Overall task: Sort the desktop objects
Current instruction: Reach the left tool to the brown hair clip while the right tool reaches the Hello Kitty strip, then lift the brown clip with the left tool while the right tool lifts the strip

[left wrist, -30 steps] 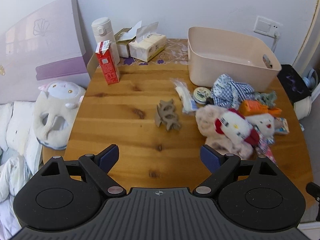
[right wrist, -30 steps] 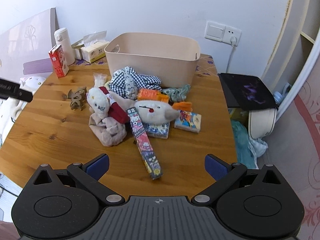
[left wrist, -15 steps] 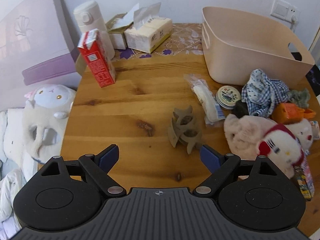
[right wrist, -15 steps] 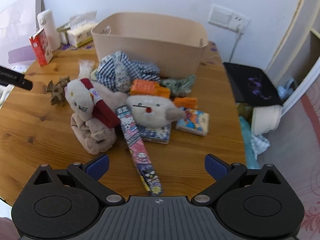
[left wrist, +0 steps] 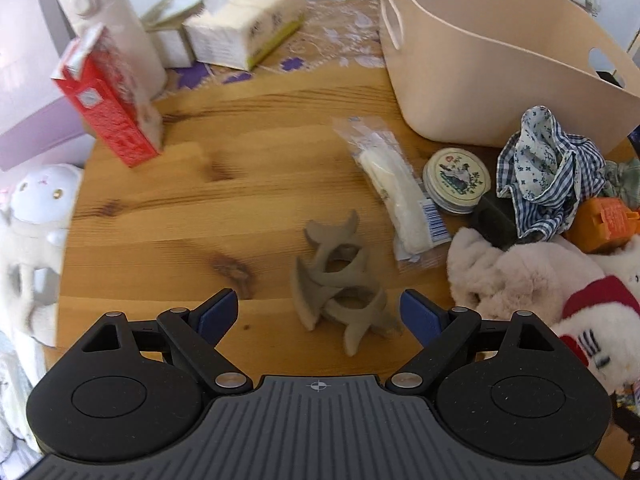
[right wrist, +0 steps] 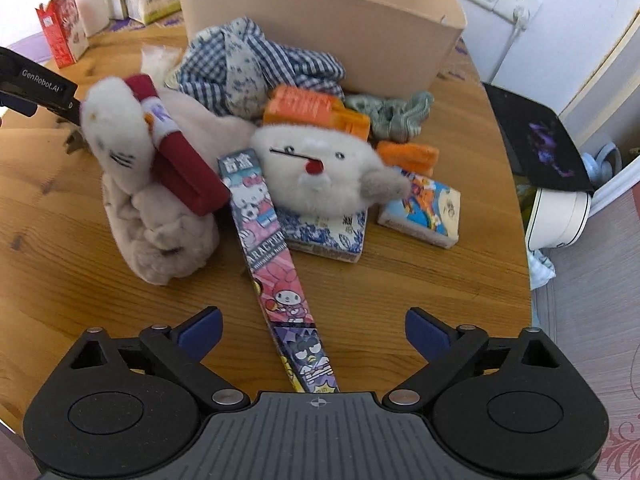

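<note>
My left gripper is open, its jaws on either side of a pile of tan hair claws on the wooden table. My right gripper is open over the near end of a long cartoon-print box. Behind that box lie a white cat plush with a red bow, a white snowman plush, a checked cloth and two small packs. The beige bin stands at the back.
A red carton, a white flask and tissue packs stand at the back left. A wrapped white item and a round tin lie near the bin. A black pad overhangs the table's right edge.
Both grippers have moved forward and lower. The left one has closed in on the tan hair claws, the right one on the cartoon-print box. Both stay open.
</note>
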`<state>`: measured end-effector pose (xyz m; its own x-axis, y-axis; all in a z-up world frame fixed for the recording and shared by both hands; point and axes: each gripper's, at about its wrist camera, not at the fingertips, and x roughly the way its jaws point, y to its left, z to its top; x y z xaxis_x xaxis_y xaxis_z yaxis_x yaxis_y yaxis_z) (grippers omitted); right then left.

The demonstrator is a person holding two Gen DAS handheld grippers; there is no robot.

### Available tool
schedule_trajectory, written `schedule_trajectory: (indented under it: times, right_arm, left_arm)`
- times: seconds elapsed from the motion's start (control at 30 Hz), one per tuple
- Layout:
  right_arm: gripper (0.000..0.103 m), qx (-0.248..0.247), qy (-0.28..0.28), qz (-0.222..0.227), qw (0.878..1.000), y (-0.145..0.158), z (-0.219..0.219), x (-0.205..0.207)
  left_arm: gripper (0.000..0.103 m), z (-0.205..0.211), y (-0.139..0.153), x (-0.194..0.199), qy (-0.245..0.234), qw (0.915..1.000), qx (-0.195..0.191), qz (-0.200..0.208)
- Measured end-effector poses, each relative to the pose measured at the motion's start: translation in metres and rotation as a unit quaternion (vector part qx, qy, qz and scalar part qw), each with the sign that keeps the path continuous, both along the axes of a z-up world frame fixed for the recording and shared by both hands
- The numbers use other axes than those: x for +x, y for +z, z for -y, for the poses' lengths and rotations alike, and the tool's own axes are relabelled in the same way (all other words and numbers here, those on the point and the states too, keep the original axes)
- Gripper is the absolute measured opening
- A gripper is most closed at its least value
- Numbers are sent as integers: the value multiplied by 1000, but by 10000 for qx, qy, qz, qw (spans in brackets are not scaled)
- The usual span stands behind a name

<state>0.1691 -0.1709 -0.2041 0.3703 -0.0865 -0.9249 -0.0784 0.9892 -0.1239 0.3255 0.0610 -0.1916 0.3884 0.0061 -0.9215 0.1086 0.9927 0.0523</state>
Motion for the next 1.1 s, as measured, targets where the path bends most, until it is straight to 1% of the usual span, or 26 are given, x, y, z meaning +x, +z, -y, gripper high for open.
schedule_trajectory:
  times: [0.07,0.2,0.23,0.27,0.3,0.37,0.43,0.47,0.5,0.53,0.6,0.77,0.9,1.1]
  right_arm:
    - [95,-31,46,-41,10000,-4,2,1]
    - [90,-19,214,-67,9997,-10,0,3]
    - [89,-8,257,-66,9996,-11,-1,3]
    - [87,12,305,-69,9995,-13,-2,4]
    - [81,28,365,-55,9993,-14,-3,5]
    - [73,26,478,-31,9988,-16,-7,9]
    - [69,66,521,-11,9986,-16,-9,11]
    - [66,101,553,2,9984,-17,-10,12]
    - [61,126,592,10,9982,-17,-11,13]
    - [57,155,637,28,9978,-17,-12,14]
    - [38,276,757,55,9967,-18,-13,15]
    - [23,512,990,144,9937,-17,-13,14]
    - [22,649,1016,261,9924,-13,-10,9]
    - [22,803,1037,475,9902,2,-3,2]
  left_arm:
    - [90,3,-6,5,-10,9999,-81,-85]
    - [89,10,-17,12,-29,9998,-71,-174]
    - [88,11,-20,13,-12,9998,-65,-205]
    - [82,11,-21,15,6,9997,-77,-231]
    - [75,11,-23,16,21,9996,-91,-267]
    - [72,10,-26,17,39,9995,-120,-298]
    - [68,11,-25,18,62,9995,-133,-278]
    - [61,11,-25,18,68,9996,-137,-257]
    - [57,11,-24,18,66,9996,-141,-241]
    - [57,11,-23,18,60,9996,-143,-250]
    - [54,11,-22,17,32,9996,-133,-259]
    - [50,13,-19,12,-133,9997,-26,-206]
    - [50,7,-15,8,7,9996,-79,-253]
    - [50,-7,-2,-3,119,9995,-190,-240]
